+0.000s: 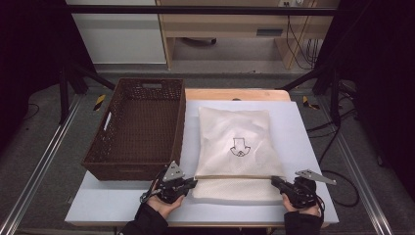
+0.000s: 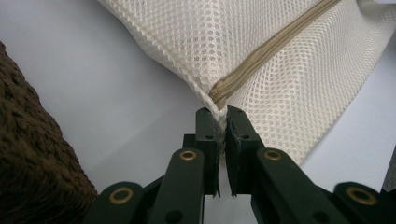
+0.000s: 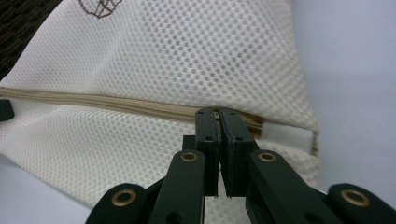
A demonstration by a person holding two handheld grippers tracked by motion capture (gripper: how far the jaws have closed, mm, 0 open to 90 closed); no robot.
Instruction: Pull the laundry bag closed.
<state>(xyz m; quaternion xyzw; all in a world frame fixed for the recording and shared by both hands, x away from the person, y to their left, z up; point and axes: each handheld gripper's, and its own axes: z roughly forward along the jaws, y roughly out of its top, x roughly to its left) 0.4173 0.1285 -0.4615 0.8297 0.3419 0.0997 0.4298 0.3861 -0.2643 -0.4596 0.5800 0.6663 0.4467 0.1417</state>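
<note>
The mesh bag lies flat on the white bench, just right of the brown woven basket, with a small dark drawing on its upper face and a tan zipper running across near its front edge. The left gripper has its jaws closed on the bag's left corner, right where the zipper ends. The right gripper has its jaws pressed together on the zipper's other end, beside a small white tab at the bag's right edge. The basket stands open on the bench's left half.
</note>
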